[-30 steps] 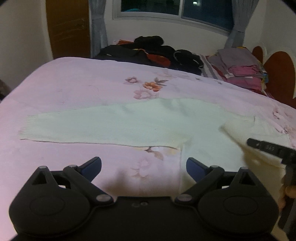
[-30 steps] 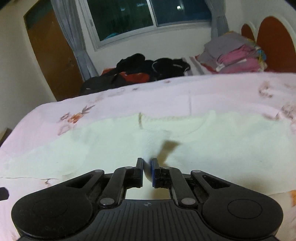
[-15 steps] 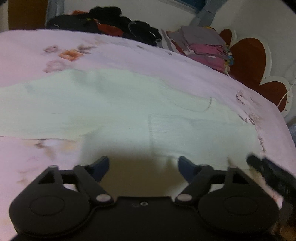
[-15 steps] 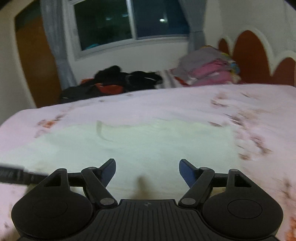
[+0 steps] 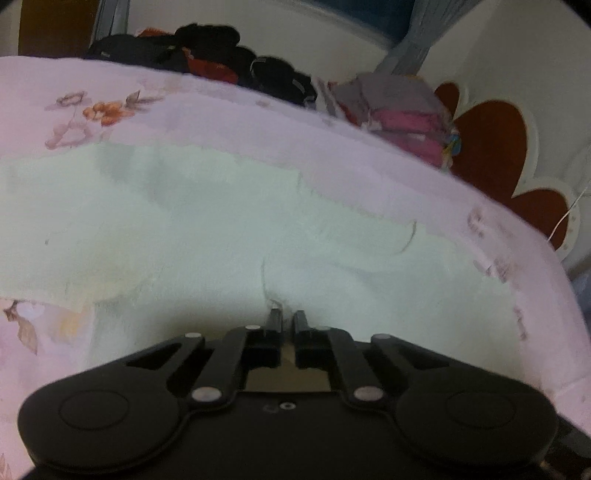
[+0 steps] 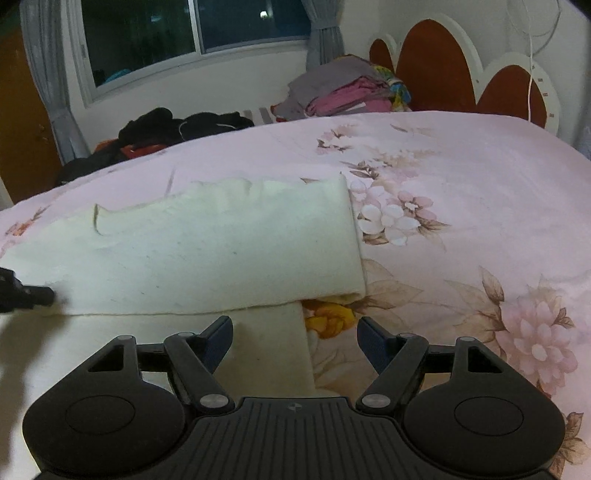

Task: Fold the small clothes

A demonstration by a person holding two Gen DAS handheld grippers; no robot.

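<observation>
A cream knitted sweater (image 5: 207, 229) lies flat on the pink floral bedspread (image 5: 229, 122). One sleeve is folded across its body, seen in the right wrist view (image 6: 221, 243). My left gripper (image 5: 287, 318) is shut on the sweater fabric at the edge of the folded sleeve; its tip shows at the left edge of the right wrist view (image 6: 33, 293). My right gripper (image 6: 294, 332) is open and empty, just above the sweater's lower right corner and the bedspread (image 6: 461, 206).
A heap of dark clothes (image 6: 166, 129) and a stack of folded grey and pink clothes (image 6: 347, 92) lie at the far side of the bed. A red and white scalloped headboard (image 6: 461, 74) stands to the right. A window (image 6: 184, 33) is behind.
My right gripper let go of the sleeve after laying it across the body, and opened. My left gripper moved right over the sweater and shut on its fabric.
</observation>
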